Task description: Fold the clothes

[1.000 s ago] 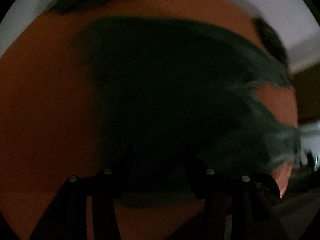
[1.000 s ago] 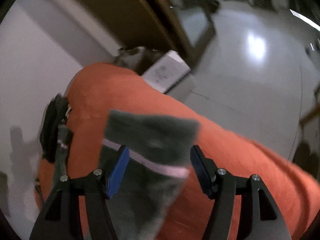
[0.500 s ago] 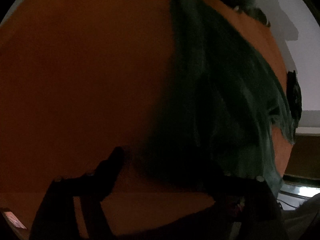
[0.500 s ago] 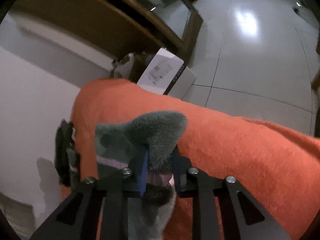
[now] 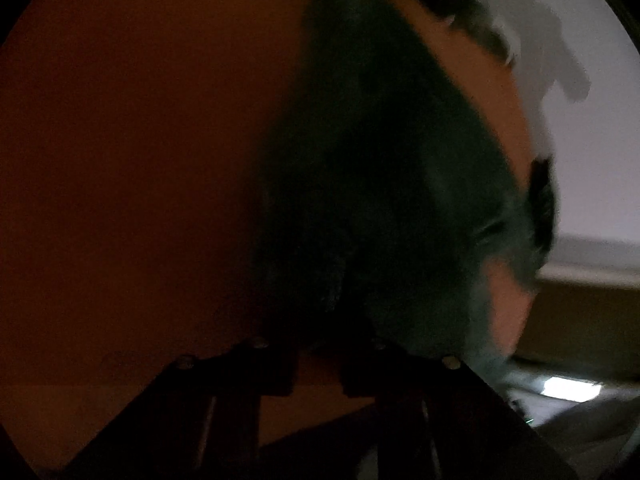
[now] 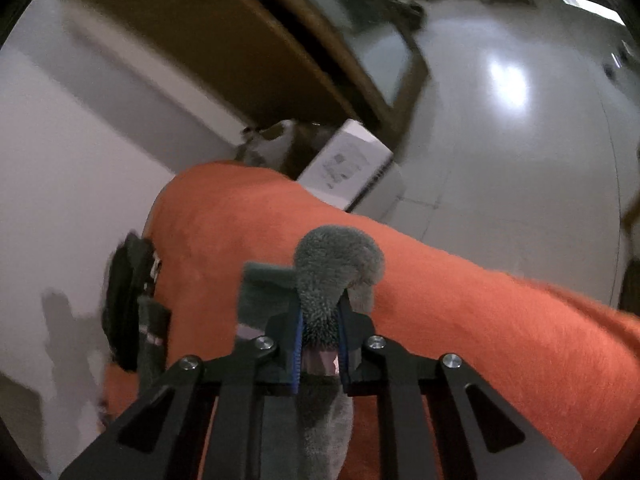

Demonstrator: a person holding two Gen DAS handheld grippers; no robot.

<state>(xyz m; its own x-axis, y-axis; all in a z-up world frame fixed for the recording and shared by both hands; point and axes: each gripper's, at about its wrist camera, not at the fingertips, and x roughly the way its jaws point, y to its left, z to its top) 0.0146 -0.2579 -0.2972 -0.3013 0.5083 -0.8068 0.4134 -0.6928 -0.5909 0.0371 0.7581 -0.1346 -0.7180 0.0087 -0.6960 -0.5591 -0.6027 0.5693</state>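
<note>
Fold step under way: both grippers taking hold of a dark grey-green fuzzy fleece garment w/ a pale pink stripe point(image 6: 340, 264) that lies on an orange, short-napped plush blanket point(image 6: 460, 304).

Left wrist view, very dim: the left gripper point(image 5: 316, 372) points steeply down at the blanket, its black fingers point(image 5: 276, 372) drawn close together and closing; only a narrow gap shows between them. The garment spreads as a broad dark sheet up and to the right of the fingers, one edge reaching down to the tips. Whether cloth is actually pinched there: can't tell, too dark. Far right, a pale wall and, at the blanket's far edge, a small black item, blurred.

Right wrist view, brighter: at the blanket's left edge hangs a black pouch-like item point(image 6: 128, 300), indistinct. Centre, the right gripper point(image 6: 320, 344) is clamped on the garment, blue-lined pads point(image 6: 298, 344) squeezing a bunched fold; jaws closing the last bit. A rounded tuft of fleece bulges above the tips, the pink stripe shows between and left of the pads, rest of the cloth trails down under the gripper. Behind: white cardboard box w/ printed label point(image 6: 344, 164), glossy pale tiled floor point(image 6: 520, 140), brown wooden furniture edge point(image 6: 240, 40).

Next move, as judged: w/ both corners secured, lift and carry one edge over the other. Fleece is soft, thick and limp, so it should drape and sag; hands need to travel together to keep the fold line straight, and nap-on-nap drag vs the blanket could pull it askew.
</note>
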